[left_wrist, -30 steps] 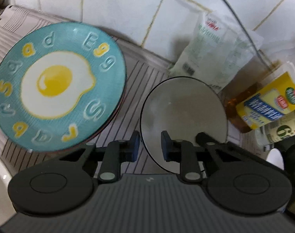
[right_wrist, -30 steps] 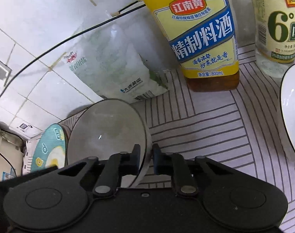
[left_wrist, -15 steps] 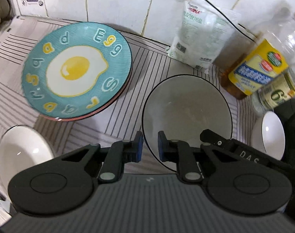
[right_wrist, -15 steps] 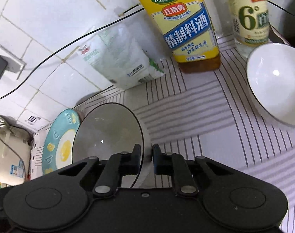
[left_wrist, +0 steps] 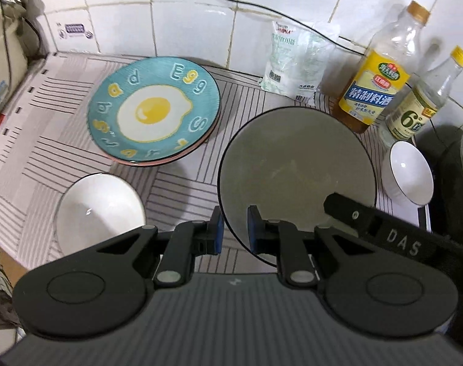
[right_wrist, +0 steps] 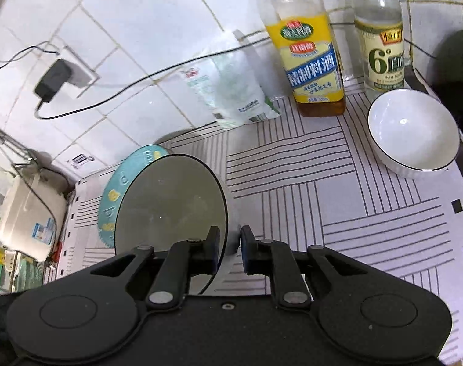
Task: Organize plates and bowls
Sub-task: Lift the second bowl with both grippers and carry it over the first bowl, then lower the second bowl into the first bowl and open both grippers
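Note:
Both grippers are shut on the rim of a grey plate with a black edge [left_wrist: 295, 164], held above the counter. My left gripper [left_wrist: 233, 228] grips its near left rim. My right gripper [right_wrist: 228, 250] grips its right rim; the plate [right_wrist: 170, 207] stands tilted in that view. The right gripper's body shows in the left wrist view [left_wrist: 384, 231]. A teal fried-egg plate [left_wrist: 153, 113] lies on a pink plate at the back left. One white bowl [left_wrist: 100, 210] sits front left, another white bowl [right_wrist: 411, 131] at the right.
A yellow-labelled cooking wine bottle [left_wrist: 377, 82], a vinegar bottle [left_wrist: 420, 106] and a white bag [left_wrist: 295, 67] stand along the tiled wall. A dark pot [left_wrist: 454, 164] sits at the right edge. A black cable [right_wrist: 139, 85] runs to a plug on the wall.
Both grippers have pulled back and up with the grey plate, widening the view. The two white bowls and the bottle tops have come into sight.

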### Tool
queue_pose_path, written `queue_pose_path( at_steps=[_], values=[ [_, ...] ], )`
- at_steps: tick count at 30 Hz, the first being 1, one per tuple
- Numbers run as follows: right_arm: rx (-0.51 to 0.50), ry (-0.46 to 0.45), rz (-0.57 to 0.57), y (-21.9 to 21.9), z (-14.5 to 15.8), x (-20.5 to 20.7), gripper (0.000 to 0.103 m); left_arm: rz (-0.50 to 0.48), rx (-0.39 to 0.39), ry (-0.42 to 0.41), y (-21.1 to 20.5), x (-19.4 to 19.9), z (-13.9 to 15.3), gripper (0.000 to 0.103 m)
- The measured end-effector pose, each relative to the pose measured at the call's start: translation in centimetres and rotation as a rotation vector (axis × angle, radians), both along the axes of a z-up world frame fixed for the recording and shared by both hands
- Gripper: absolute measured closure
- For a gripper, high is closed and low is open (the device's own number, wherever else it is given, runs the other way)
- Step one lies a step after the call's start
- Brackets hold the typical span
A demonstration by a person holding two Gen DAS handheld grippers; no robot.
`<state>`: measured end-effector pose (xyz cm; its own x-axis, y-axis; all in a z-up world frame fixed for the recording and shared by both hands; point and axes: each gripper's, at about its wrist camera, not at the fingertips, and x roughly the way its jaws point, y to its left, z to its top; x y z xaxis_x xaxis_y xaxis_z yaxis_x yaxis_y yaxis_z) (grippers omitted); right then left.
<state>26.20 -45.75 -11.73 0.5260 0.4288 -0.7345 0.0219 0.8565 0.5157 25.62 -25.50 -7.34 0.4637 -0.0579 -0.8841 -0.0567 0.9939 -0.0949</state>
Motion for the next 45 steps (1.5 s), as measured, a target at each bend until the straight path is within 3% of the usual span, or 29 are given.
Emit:
queue_pose_path(
  at_steps=[9,21,27,36,45],
  values=[
    [-0.013,-0.075,0.064,1.5,2.8,-3.5,0.084,0.025,0.010,-0.014,2.0,-3.5,1.8,0.088],
    [0.019,-0.060,0.190,6.4,2.0,-4.6,0.083,0.128,0.067,0.003,7.6,-5.4,1.3,0.088],
    [0.009,-0.073,0.269,10.5,0.9,-4.2,0.084,0.190,0.081,0.054,11.1,-5.1,-0.3,0.088],
    [0.033,-0.027,0.327,14.1,-1.2,-3.0,0.084,0.217,0.034,0.157,14.7,-3.8,-2.4,0.088],
    [-0.101,-0.087,0.392,16.6,-1.4,-2.9,0.084,0.207,-0.006,0.228,15.9,-2.5,-3.9,0.087]
  ],
)
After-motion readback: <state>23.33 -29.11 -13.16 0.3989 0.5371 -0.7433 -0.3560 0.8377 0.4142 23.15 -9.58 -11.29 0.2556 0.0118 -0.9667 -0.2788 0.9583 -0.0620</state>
